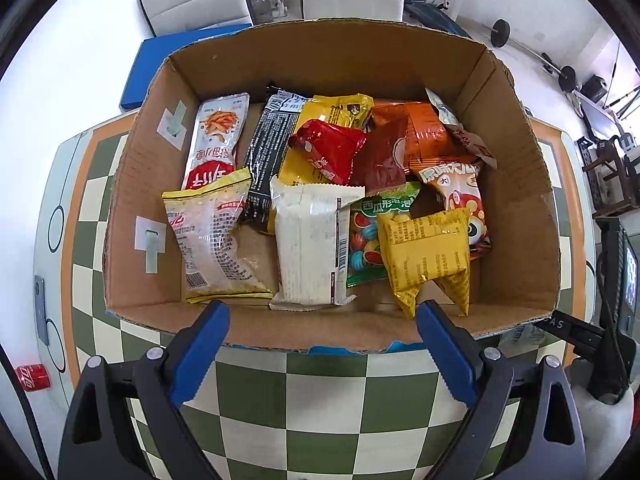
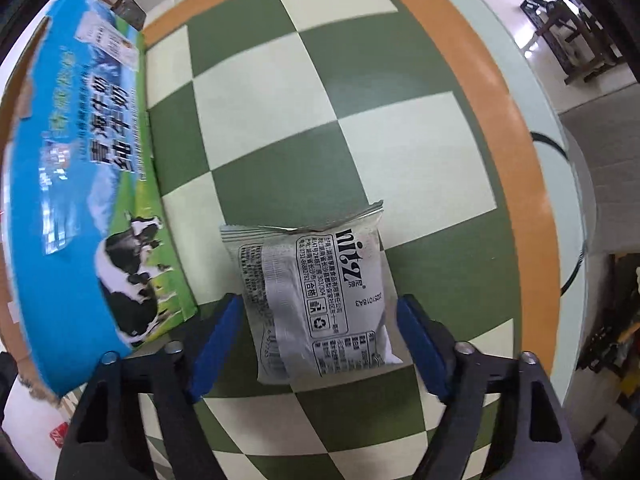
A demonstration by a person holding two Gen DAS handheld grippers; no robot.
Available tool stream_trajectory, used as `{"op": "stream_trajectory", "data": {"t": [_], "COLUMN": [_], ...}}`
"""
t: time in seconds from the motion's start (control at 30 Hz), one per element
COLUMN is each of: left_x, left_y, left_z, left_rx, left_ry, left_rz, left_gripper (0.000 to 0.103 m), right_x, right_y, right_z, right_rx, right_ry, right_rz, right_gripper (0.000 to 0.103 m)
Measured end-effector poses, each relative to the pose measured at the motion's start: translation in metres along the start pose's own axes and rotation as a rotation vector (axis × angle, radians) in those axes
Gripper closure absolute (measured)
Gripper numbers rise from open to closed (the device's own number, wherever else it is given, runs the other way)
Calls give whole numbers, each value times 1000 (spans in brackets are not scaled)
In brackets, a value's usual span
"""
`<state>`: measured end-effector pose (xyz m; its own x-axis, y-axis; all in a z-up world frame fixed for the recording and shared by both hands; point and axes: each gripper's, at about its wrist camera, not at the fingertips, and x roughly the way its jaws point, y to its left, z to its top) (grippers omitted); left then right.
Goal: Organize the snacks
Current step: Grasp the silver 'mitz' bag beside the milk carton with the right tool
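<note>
- Blue-padded fingers (image 2: pixel 218 340) of the right gripper (image 2: pixel 320 340) fill the bottom of the right wrist view, spread wide, with a silver snack packet (image 2: pixel 316 300) lying flat on the table between them; neither pad clearly presses the packet, so the claw reads as released around it.
- That silver packet is a small foil pillow pack with crimped ends, black printed text, a boxed label and a recycling mark, resting on the green-and-cream checkered tablecloth (image 2: pixel 320 120).
- Just left of the packet in the same view stands the printed outer wall of a milk carton box (image 2: pixel 80 160), blue and green with black-and-white cows.
- Seen from the left wrist, the left gripper (image 1: pixel 322 344) also stands open and holds nothing, hovering at the near rim of the cardboard box (image 1: pixel 132 200).
- Only this view shows the box's inside, where snack packets lie in a loose pile: a tall red-and-white pouch (image 1: pixel 216 140) leaning at the left, a pale yellow-edged bag (image 1: pixel 212 244), a white packet (image 1: pixel 308 244), a black packet (image 1: pixel 268 148), a red packet (image 1: pixel 328 148), a green candy bag (image 1: pixel 372 232) and a yellow packet (image 1: pixel 428 252) near the front.
- Only the left view shows a red cola can (image 1: pixel 33 376) lying at the lower left, beyond the table's edge.
- Only the right view shows the silver packet.
</note>
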<state>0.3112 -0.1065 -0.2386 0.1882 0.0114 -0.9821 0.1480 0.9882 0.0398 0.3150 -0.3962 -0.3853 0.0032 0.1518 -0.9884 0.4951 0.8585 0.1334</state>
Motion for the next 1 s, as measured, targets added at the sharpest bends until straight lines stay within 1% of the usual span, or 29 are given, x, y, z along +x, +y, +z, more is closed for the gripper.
{"op": "stream_trajectory", "data": {"t": [0.17, 0.3, 0.33, 0.43, 0.5, 0.53, 0.6, 0.63, 0.73, 0.8, 0.87, 0.9, 0.97, 1.0], "left_x": [-2, -3, -3, -2, -3, -5, -8, -10, -9, -9, -10, -10, -8, -7], "left_y": [-3, -5, -5, -2, -1, 0, 2, 2, 5, 6, 7, 7, 7, 7], "left_z": [1, 3, 4, 7, 9, 11, 14, 16, 22, 25, 26, 27, 27, 27], "left_rx": [8, 15, 16, -1, -7, -10, -10, -10, -21, -28, -37, -35, -36, -33], "left_ry": [-8, -12, -9, -10, -30, -44, -83, -94, -96, -107, -120, -117, -98, -92], "left_rz": [-1, -4, -5, -39, -39, -24, -30, -16, -20, -39, -35, -44, -32, -39], "left_gripper": [7, 7, 7, 7, 7, 7, 7, 7, 7, 7, 7, 7, 7, 7], "right_x": [4, 2, 3, 2, 3, 3, 4, 4, 1, -1, 0, 0, 0, 1], "right_y": [-3, -5, -1, 2, 6, 8, 8, 9, 6, 6, 5, 5, 6, 8], "right_z": [0, 2, 4, 5, 7, 10, 16, 17, 22, 26, 28, 29, 30, 29], "right_rx": [-15, -29, -33, -38, -35, -34, -33, -36, -31, -35, -36, -43, -57, -63], "right_ry": [-9, -13, -8, 0, 6, 7, 12, 15, 18, 22, 27, 29, 27, 25], "right_rz": [-4, -6, -9, -3, 5, 9, 8, 8, 10, 7, 6, 3, -3, -6], "right_gripper": [27, 29, 29, 29, 29, 29, 29, 29, 29, 29, 29, 29, 29, 30]}}
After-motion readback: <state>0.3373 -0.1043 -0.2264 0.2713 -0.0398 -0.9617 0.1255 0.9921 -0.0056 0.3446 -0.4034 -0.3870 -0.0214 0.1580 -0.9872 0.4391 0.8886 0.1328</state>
